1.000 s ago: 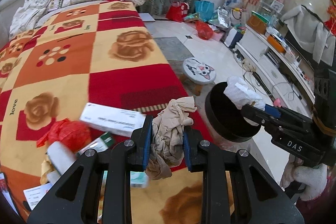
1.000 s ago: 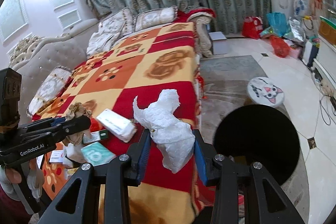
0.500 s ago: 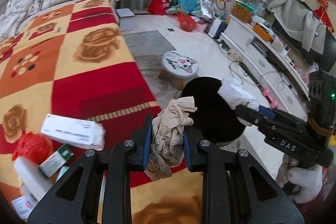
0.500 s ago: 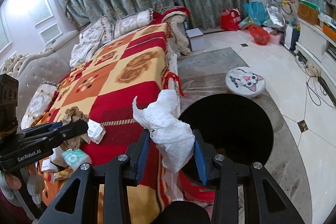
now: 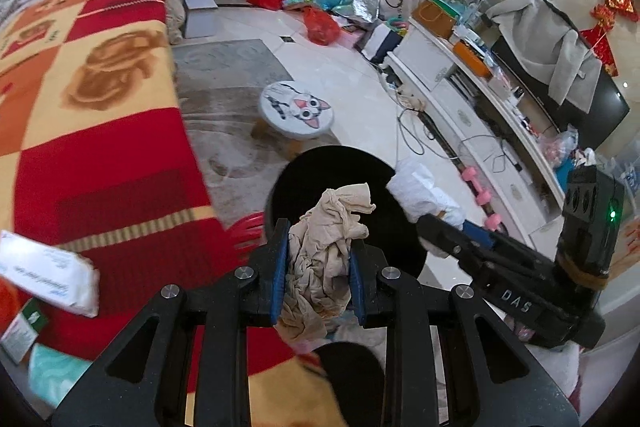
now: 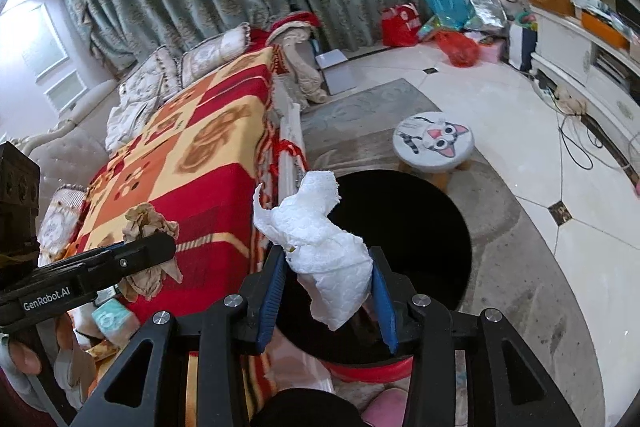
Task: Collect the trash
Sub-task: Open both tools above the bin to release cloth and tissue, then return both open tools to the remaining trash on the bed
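Observation:
My left gripper [image 5: 320, 239] is shut on a crumpled beige rag [image 5: 336, 203], which hangs over the near rim of the round black bin [image 5: 312, 167] on the floor beside the bed. My right gripper [image 6: 328, 267] has a wad of white tissue [image 6: 316, 227] between its blue pads; its jaws are opening, and the pads still touch the tissue. The tissue hangs over the mouth of the black bin [image 6: 420, 211]. In the right wrist view the left gripper [image 6: 160, 247] with its beige rag [image 6: 148, 223] sits over the bed's edge. The left wrist view shows the right gripper [image 5: 436, 223] with its white tissue [image 5: 420, 187].
A red and orange blanket [image 5: 100, 107] covers the bed, with a white packet [image 5: 52, 279] and a teal pack [image 6: 110, 313] on it. A cat-face stool [image 5: 296, 107] stands just behind the bin. Cables and a pink dumbbell [image 5: 480, 191] lie near the white cabinet [image 5: 460, 99].
Both grippers have swung away from the bed toward the black bin, which now lies under them. The rag and the tissue stayed between the pads. The right jaws stand slightly wider.

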Motion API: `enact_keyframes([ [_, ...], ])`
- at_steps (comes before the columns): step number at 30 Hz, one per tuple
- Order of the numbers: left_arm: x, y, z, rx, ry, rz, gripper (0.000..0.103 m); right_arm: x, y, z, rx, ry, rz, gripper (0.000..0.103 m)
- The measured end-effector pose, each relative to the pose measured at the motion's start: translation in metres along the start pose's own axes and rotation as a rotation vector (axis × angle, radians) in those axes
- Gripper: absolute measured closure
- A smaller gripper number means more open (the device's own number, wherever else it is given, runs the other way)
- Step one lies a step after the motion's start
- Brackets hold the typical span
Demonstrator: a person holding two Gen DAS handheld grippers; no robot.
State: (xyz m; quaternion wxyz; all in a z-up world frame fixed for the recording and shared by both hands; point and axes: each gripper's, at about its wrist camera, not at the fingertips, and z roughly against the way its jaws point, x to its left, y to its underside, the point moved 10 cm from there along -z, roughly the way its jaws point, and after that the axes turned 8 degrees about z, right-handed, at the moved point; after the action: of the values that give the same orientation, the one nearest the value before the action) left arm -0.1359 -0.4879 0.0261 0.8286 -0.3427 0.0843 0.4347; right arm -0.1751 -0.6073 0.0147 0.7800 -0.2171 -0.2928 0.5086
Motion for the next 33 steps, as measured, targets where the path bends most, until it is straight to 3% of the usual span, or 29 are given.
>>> enact_keyframes([
  [3, -0.005, -0.004, -0.011, -0.001, 0.022, 0.017, 0.075, -0.009, -0.004, -0.004, -0.004, 0.004, -0.025, 0.061],
  [7, -0.015, -0.009, -0.02, -0.011, 0.053, 0.027, 0.047, -0.017, -0.008, -0.005, -0.01, 0.007, -0.052, 0.054],
  [8, -0.015, -0.01, -0.02, -0.012, 0.058, 0.038, 0.045, -0.019, -0.009, -0.005, -0.01, 0.006, -0.057, 0.053],
  [10, -0.015, -0.011, -0.021, -0.012, 0.056, 0.045, 0.045, -0.02, -0.01, -0.005, -0.016, 0.007, -0.061, 0.042],
  [12, -0.01, -0.01, -0.019, -0.01, 0.037, 0.046, 0.044, -0.017, -0.01, -0.006, -0.016, 0.005, -0.061, 0.039],
  [19, 0.01, -0.004, -0.002, -0.021, -0.028, 0.062, 0.044, -0.005, 0.0, -0.014, 0.015, -0.016, -0.05, 0.039],
  [27, 0.031, 0.003, 0.031, -0.097, -0.14, 0.018, 0.044, 0.024, 0.004, -0.013, 0.027, -0.024, 0.01, 0.039],
  [33, 0.059, 0.009, 0.057, -0.136, -0.207, 0.04, 0.044, 0.057, 0.005, -0.015, 0.031, -0.045, 0.062, 0.039],
])
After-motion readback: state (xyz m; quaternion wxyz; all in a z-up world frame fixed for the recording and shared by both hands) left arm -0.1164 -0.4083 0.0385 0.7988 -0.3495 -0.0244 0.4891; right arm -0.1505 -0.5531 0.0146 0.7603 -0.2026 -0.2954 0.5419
